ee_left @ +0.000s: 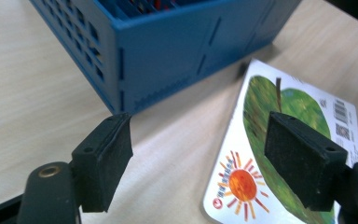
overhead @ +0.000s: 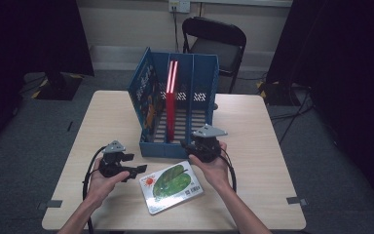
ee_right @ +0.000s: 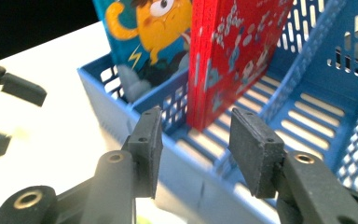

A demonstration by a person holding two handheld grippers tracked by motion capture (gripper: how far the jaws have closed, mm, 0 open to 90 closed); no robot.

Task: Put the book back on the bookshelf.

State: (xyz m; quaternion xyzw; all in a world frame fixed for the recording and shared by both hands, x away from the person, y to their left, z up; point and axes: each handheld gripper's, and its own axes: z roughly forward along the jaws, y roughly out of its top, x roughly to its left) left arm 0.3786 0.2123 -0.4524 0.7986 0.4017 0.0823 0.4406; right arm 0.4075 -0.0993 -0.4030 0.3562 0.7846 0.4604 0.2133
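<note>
Both grippers stand open and empty: left gripper (overhead: pixel 135 170) beside the flat green-leaf picture book (overhead: pixel 171 187) on the table, right gripper (overhead: pixel 195 145) at the blue plastic file rack (overhead: pixel 193 80) holding an upright red book (overhead: pixel 170 117).

a bare lab or studio room: a lone wooden table (overhead: pixel 253 122) on grey carpet (overhead: pixel 24 141), black curtains (overhead: pixel 44 34) at both sides, a folding chair (overhead: pixel 216 41), trailing floor cables (overhead: pixel 292 114), a wall socket (overhead: pixel 179 5).
</note>
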